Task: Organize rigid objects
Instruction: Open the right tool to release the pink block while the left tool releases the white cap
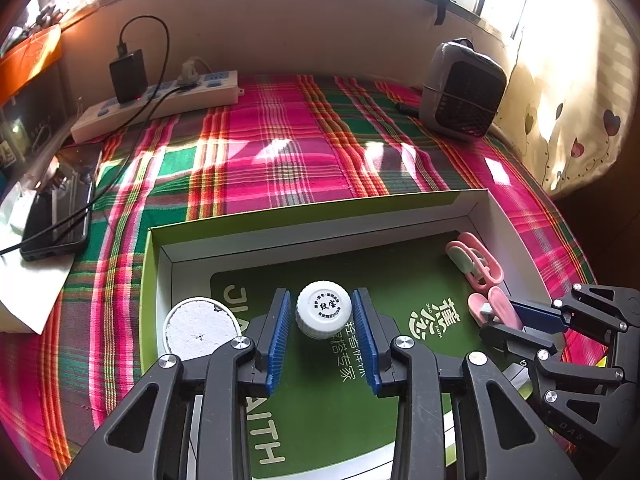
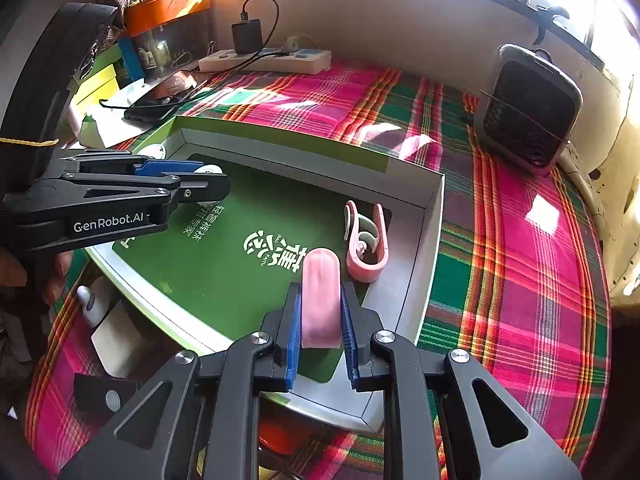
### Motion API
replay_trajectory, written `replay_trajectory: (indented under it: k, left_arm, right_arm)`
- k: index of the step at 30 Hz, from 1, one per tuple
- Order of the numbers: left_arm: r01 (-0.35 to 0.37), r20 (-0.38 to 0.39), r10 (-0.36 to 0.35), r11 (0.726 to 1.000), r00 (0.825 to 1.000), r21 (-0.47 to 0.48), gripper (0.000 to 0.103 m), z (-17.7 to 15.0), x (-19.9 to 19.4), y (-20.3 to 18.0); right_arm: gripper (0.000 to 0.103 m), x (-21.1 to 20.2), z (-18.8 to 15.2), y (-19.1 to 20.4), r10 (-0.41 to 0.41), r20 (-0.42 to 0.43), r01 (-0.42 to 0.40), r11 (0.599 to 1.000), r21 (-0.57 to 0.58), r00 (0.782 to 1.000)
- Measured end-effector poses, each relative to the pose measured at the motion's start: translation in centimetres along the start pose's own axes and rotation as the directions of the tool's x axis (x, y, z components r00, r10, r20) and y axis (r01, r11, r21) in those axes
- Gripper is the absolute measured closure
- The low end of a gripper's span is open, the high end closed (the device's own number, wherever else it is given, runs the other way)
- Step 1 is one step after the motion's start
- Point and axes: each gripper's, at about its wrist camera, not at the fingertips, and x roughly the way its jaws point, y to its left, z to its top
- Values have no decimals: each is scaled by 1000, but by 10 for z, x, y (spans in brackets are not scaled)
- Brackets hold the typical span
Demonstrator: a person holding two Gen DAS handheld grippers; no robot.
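Two grippers: both work inside one shallow box lid [image 1: 486,216] on a plaid-covered table [image 1: 280,148], the collecting spot for the loose items.
Left gripper [image 1: 324,312]: jaws parted on either side of a white bottle cap [image 1: 324,314] — a sliver of gap shows at each blue pad, so the cap looks released, standing on the green floor of the lid.
Why it sits there: likely set down beside a white round lid [image 1: 200,328] at the left wall, keeping the small round pieces together.
Right gripper [image 2: 321,312]: clamped on a pink clip [image 2: 321,300], which stands upright between the pads, low over the lid's near right corner.
Why it is held so: a judgement — the clip seems bound for a place next to the second pink clip [image 2: 366,240], already lying just ahead by the right wall.
Where the work stands: cap in the lid between open pads; held clip not yet let go.
Background: power strip [image 1: 160,108], phone [image 1: 56,216] and small heater [image 1: 464,88] stay outside the lid.
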Motion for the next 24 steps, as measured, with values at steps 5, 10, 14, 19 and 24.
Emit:
replay_trajectory:
  k: [5, 10, 14, 19, 24]
  left_arm:
    - [2, 0, -2, 1000, 1000, 16, 68, -4, -3, -3]
    - [3, 18, -4, 1000, 1000, 30, 65, -6, -13, -8]
    - [8, 30, -9, 1000, 1000, 27, 64, -10, -23, -11]
    - [4, 48, -6, 1000, 999, 27, 64, -18, -38, -14]
    - [3, 71, -5, 1000, 997, 24, 64, -28, -56, -15]
  right_arm:
    - [78, -6, -2, -2, -5, 23, 4, 1000, 21, 1000]
    - [68, -13, -5, -3, 3, 41, -5, 999, 49, 999]
    - [66, -22, -9, -1, 1, 58, -5, 998, 61, 998]
    - [66, -32, -16, 0, -8, 74, 2, 996, 85, 997]
    - [66, -46, -24, 2, -22, 95, 12, 995, 103, 995]
